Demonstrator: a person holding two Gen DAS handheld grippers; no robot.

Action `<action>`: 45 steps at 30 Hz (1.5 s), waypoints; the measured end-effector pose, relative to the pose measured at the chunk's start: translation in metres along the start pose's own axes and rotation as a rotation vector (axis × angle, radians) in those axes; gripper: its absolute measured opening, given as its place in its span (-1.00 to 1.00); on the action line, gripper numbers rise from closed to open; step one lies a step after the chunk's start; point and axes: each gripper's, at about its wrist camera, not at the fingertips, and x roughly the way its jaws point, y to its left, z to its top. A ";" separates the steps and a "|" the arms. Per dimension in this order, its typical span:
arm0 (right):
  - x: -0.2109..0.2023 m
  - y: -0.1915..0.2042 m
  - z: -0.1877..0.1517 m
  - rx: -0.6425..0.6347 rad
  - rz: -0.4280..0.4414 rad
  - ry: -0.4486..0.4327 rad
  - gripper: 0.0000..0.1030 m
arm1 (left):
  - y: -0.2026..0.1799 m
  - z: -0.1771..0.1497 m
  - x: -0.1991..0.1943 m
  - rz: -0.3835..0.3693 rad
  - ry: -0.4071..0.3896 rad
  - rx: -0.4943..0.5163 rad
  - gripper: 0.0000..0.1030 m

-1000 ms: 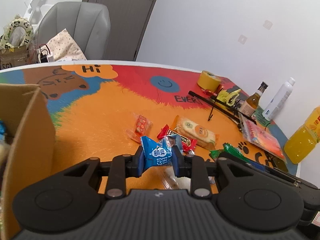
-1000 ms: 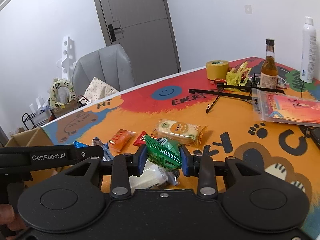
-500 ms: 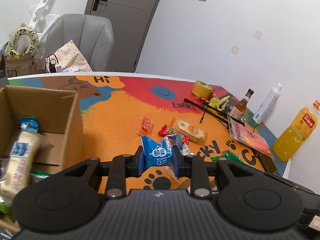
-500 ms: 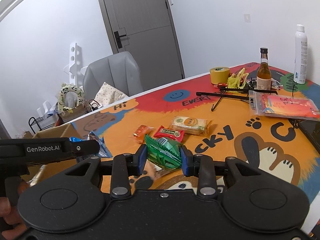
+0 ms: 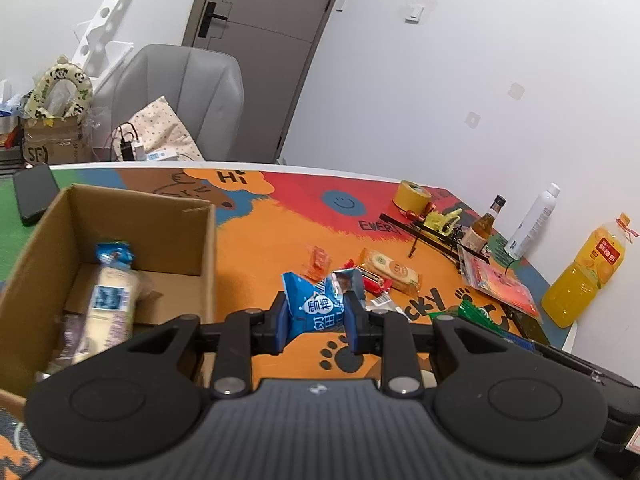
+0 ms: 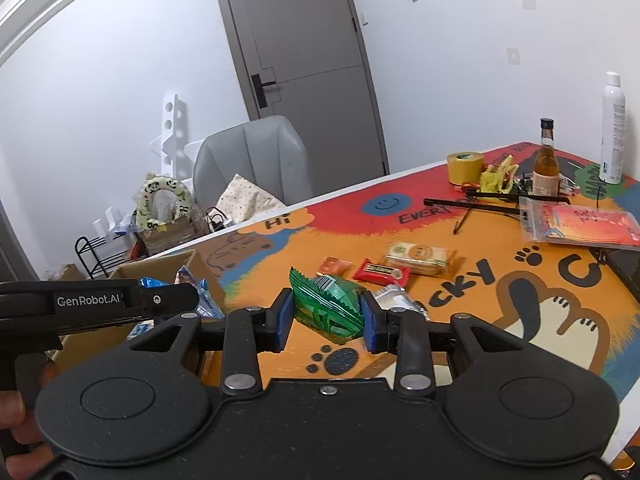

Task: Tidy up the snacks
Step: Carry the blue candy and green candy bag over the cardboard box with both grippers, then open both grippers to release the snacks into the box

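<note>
My left gripper (image 5: pixel 315 320) is shut on a blue snack packet (image 5: pixel 314 304) and holds it above the table, just right of an open cardboard box (image 5: pixel 208 240) that holds several snacks, among them a long pale packet (image 5: pixel 110 300). My right gripper (image 6: pixel 327 322) is shut on a green snack packet (image 6: pixel 328 308), held above the table. On the table lie an orange packet (image 6: pixel 334 266), a red bar (image 6: pixel 382 272), a beige cracker pack (image 6: pixel 420 254) and a white packet (image 6: pixel 394 298). The box (image 6: pixel 160 266) shows left in the right wrist view.
At the table's far right stand a yellow tape roll (image 5: pixel 412 196), a brown bottle (image 5: pixel 482 226), a white spray can (image 5: pixel 532 220) and an orange juice bottle (image 5: pixel 584 276). A black hanger (image 6: pixel 480 206) and red zip pouch (image 6: pixel 580 226) lie there. A phone (image 5: pixel 34 194) lies behind the box.
Both grippers have risen and pulled back with their packets still held. The left one swung left, bringing the open box and its contents into view.
</note>
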 end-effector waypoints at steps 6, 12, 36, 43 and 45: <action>-0.001 0.019 0.004 -0.017 0.029 -0.010 -0.36 | 0.017 0.001 -0.019 0.025 -0.017 -0.003 -0.48; 0.000 0.040 0.006 -0.034 0.070 -0.014 -0.36 | 0.036 0.005 -0.036 0.056 -0.033 -0.008 -0.48; 0.013 0.108 0.008 -0.096 0.210 0.022 -0.36 | 0.106 0.009 -0.050 0.152 -0.001 -0.080 -0.45; 0.028 0.126 0.006 -0.108 0.231 0.038 -0.36 | 0.118 0.015 -0.046 0.160 -0.008 -0.092 -0.13; 0.035 0.129 0.006 -0.106 0.236 0.044 -0.36 | 0.122 0.016 -0.047 0.167 -0.012 -0.096 0.00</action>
